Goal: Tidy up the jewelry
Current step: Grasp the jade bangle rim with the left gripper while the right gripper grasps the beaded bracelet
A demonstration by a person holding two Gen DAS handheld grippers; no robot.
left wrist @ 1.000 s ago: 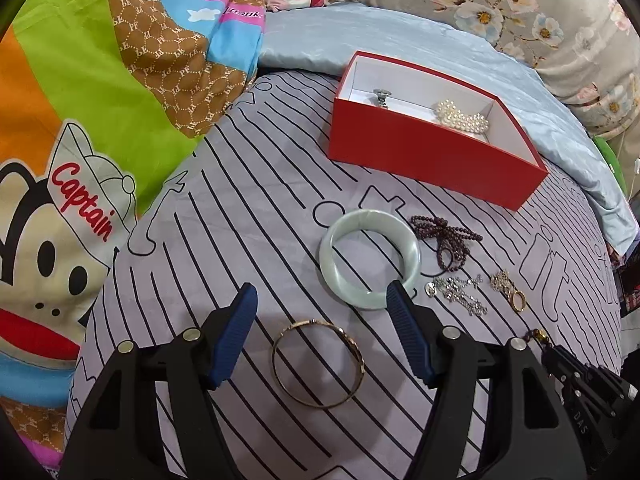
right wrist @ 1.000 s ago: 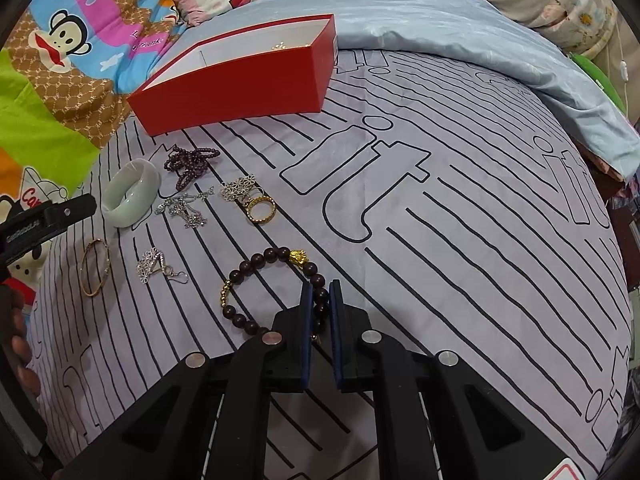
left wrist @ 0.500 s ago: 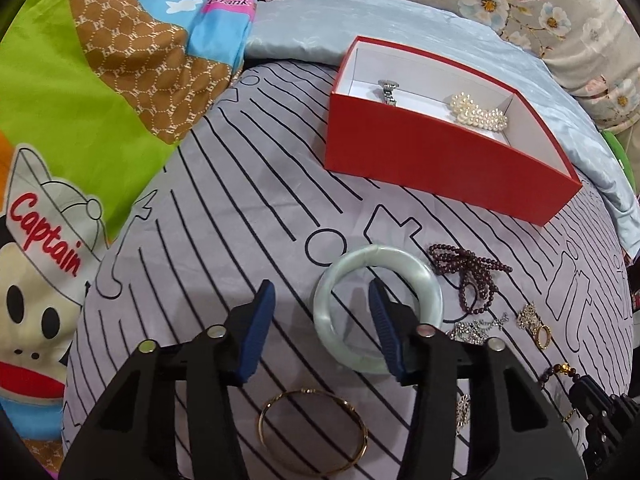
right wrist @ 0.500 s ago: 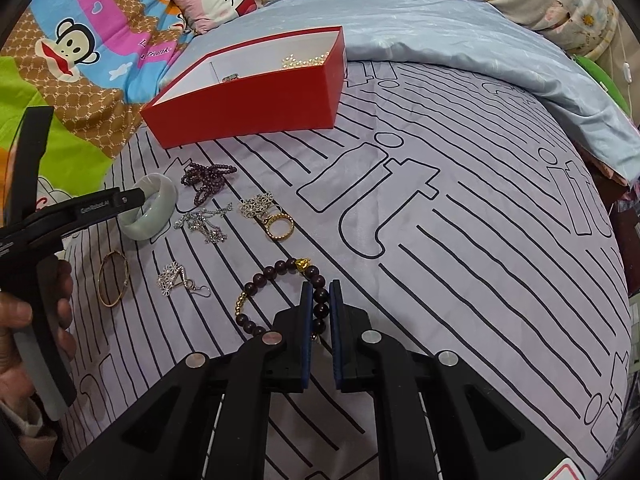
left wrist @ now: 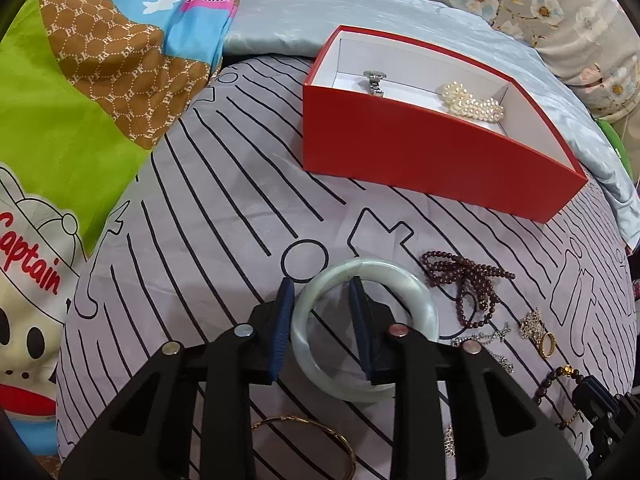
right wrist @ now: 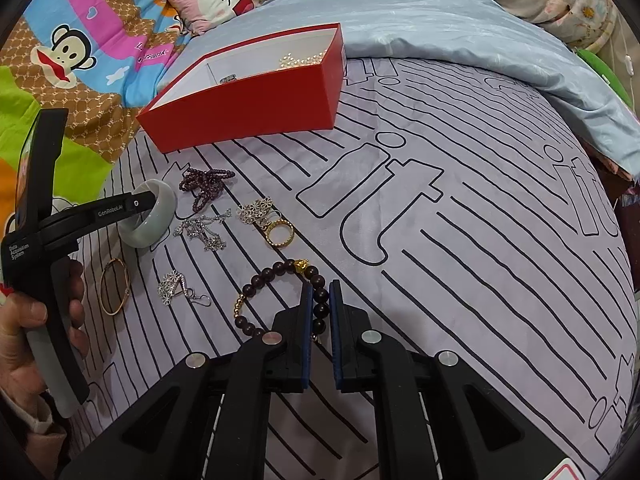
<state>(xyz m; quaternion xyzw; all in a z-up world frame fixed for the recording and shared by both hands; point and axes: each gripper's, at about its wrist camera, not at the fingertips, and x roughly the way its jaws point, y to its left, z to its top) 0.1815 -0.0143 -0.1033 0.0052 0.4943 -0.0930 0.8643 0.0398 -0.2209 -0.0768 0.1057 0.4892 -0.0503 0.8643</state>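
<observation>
The left gripper (left wrist: 320,320) has been travelling forward from the thin gold bangle (left wrist: 312,436) to the jade bangle (left wrist: 364,332), which a second ago was lying ahead of its tips. Its jaws have just been closing and are now straddling the near-left arc of that ring, one blue ribbed pad outside, the other inside the hoop; I cannot tell whether the pads are pressing yet. The right gripper (right wrist: 320,312) is sitting unchanged, jaws nearly together around the dark wooden bead bracelet (right wrist: 280,280), which is lying on the bed's striped grey cover (right wrist: 480,240).

The jade bangle is looking smooth, thick, milky green and glossy. The gold one is a slim wire-like hoop. A tangle of small maroon beads (left wrist: 468,284) is lying to the right, beside silver chains (right wrist: 204,228) and a filigree gold ring (right wrist: 280,234). The red box (left wrist: 420,156), matte card with a white lining, is holding a pearl strand (left wrist: 472,104) and a metal watch (left wrist: 374,80).
</observation>
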